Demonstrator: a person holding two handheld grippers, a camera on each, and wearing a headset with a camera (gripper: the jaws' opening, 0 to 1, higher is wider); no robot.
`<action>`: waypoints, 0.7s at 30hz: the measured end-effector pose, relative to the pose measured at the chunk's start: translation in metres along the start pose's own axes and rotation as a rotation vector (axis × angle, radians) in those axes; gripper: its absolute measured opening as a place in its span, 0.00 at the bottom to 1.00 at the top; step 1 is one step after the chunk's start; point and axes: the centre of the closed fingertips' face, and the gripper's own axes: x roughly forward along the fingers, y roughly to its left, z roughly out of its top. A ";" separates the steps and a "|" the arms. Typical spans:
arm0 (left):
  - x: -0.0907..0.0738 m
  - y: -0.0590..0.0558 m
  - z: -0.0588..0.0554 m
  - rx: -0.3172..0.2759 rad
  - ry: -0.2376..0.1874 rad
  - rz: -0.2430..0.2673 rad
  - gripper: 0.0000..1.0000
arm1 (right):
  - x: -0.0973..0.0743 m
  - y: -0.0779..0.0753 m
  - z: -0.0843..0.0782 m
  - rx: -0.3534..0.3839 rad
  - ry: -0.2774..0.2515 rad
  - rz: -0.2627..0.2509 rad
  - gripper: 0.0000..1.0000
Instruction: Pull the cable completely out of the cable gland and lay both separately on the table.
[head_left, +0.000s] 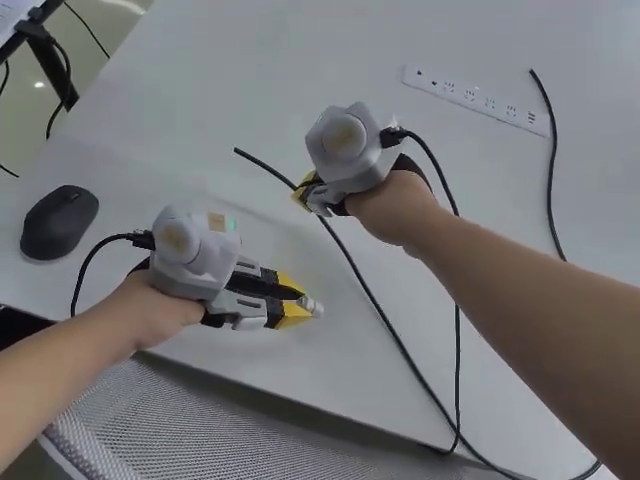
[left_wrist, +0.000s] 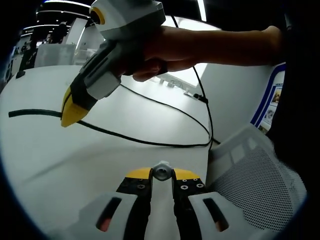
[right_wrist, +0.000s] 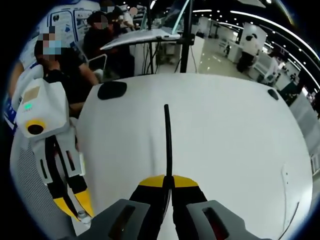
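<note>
My left gripper (head_left: 306, 309) is shut on a small grey cable gland (head_left: 315, 307), held just above the table's near edge; in the left gripper view the gland (left_wrist: 161, 171) sits between the yellow jaw tips. Further back, my right gripper (head_left: 308, 196) is shut on the black cable (head_left: 370, 290). The cable's free end sticks out past the jaws over the white table (head_left: 250, 60) in the right gripper view, cable (right_wrist: 167, 135). Cable and gland are apart. The cable's long part trails off the near table edge.
A black mouse (head_left: 58, 220) lies at the left. A white power strip (head_left: 478, 100) and another black lead (head_left: 550, 170) are at the far right. A mesh chair (head_left: 150, 430) is below the near edge. People sit beyond the table (right_wrist: 60, 55).
</note>
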 end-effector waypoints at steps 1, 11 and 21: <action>0.000 0.002 -0.002 -0.004 0.001 0.003 0.15 | 0.004 0.004 0.001 -0.015 0.002 0.010 0.00; -0.008 0.021 -0.006 -0.016 -0.002 0.040 0.15 | 0.034 0.024 -0.001 -0.102 0.045 0.076 0.00; -0.011 0.031 -0.022 -0.035 0.025 0.073 0.15 | 0.048 0.026 -0.008 -0.094 0.054 0.090 0.00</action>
